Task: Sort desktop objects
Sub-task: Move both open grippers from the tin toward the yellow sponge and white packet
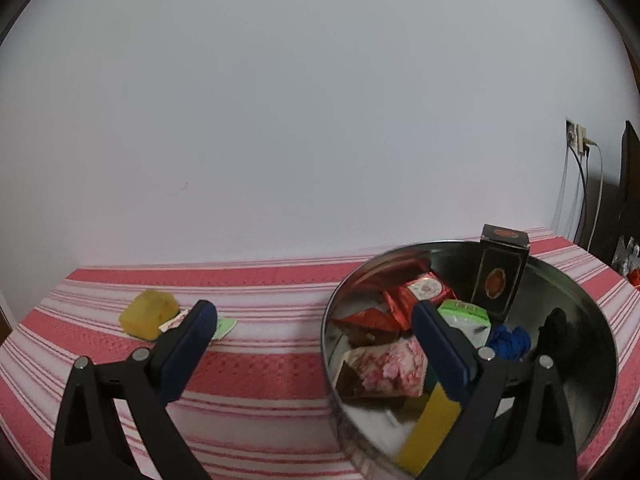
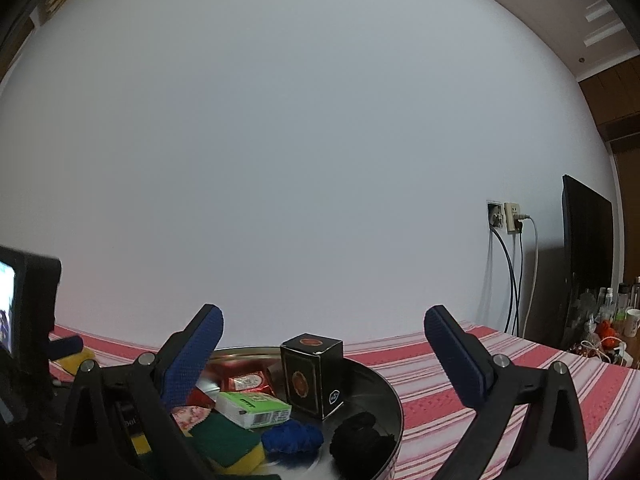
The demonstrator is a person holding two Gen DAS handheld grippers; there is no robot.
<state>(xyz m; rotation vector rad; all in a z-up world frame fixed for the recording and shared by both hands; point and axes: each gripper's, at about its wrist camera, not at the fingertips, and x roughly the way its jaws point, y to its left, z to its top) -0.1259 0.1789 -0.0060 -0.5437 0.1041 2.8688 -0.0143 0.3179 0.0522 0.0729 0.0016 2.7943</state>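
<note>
Desktop objects are mostly gathered already in the round metal tin [image 1: 592, 320] on the striped worktop [image 1: 260, 372]: red packets [image 1: 404, 304], a green-and-white pack [image 1: 466, 314], a floral box [image 1: 390, 368], a dark upright box [image 1: 500, 276], a blue knitted bit [image 1: 510, 340], a black lump [image 1: 554, 326] and a yellow-and-green sponge [image 1: 430, 432]. Off to the left, well apart from the tin, a yellow block [image 1: 149, 314] sits on the cloth with a couple of small flat sachets [image 1: 222, 326] just beside it.

The left tool [image 1: 314, 316] stands wide with nothing between its pads; one finger is over the bare cloth near the yellow block, the other over the tin. The right tool [image 2: 324, 324] is equally wide and empty, hovering level above the tin's near side.

To my eye this is the gap between drops: both tools are free, and the leftovers on the cloth are what remains. The next move looks like the left tool's, swinging toward the yellow block, dipping lower and straddling it squarely before closing. The sachets are thin and partly hidden behind the finger, so I can't say how many there are; they would likely need a low pinch at an edge.
</note>
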